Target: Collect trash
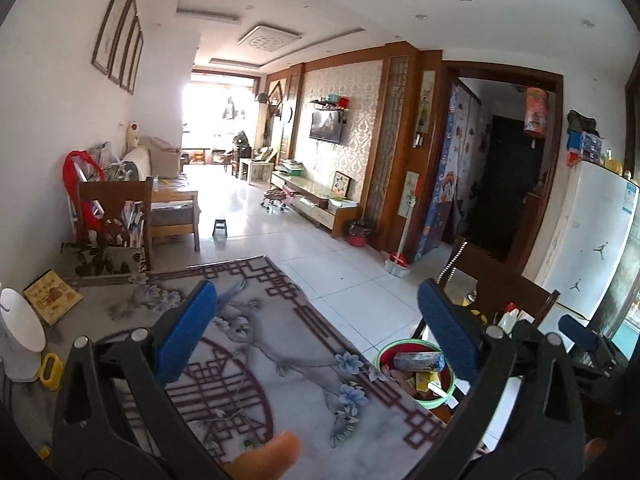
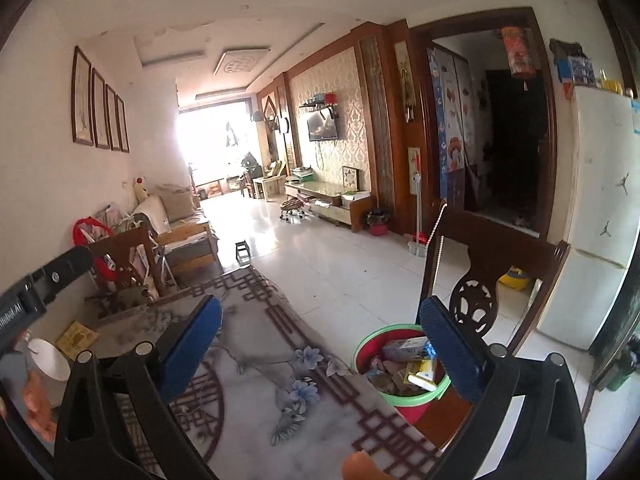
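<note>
Both grippers, left (image 1: 316, 328) and right (image 2: 320, 344), hung wide open and empty over the table (image 1: 280, 344). Just past the table's edge, the bin (image 2: 400, 396) sat on a chair, already holding cartons and wrappers. The drop looked done; the next move called for finding any leftover trash on the table, and none showed.

The right claw (image 2: 320, 344) gapes empty above the patterned worktop (image 2: 256, 360); a trash-filled red bin (image 2: 400, 364) sits at four o'clock.
</note>
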{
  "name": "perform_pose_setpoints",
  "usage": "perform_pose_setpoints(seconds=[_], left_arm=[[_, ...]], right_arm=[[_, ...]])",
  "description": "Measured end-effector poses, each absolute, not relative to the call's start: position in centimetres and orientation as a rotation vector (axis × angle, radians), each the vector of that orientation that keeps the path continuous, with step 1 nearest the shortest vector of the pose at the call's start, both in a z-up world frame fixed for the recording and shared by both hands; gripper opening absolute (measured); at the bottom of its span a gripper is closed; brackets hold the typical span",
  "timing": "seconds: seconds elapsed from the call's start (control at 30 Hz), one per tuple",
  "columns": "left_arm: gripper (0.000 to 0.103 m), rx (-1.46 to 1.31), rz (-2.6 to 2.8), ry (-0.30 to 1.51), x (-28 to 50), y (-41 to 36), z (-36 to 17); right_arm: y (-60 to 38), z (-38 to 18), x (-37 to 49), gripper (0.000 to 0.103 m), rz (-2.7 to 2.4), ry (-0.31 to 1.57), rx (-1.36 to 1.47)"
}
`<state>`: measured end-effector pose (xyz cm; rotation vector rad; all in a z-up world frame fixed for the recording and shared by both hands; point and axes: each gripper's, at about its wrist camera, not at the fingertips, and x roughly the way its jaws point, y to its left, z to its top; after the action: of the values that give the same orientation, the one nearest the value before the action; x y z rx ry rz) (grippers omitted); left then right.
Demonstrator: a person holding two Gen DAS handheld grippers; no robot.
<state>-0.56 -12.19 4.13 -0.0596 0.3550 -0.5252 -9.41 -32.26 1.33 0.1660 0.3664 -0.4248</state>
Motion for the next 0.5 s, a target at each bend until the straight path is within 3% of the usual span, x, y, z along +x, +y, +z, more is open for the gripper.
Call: perform_pose_setpoints(seconds=[0.5], left_arm=[[0.098, -0.064, -0.512, 0.374, -0.4, -11.0, 4.5]], right_arm=[[-31.1, 0.5, -9.5, 0.096, -0.423, 0.407, 0.138]])
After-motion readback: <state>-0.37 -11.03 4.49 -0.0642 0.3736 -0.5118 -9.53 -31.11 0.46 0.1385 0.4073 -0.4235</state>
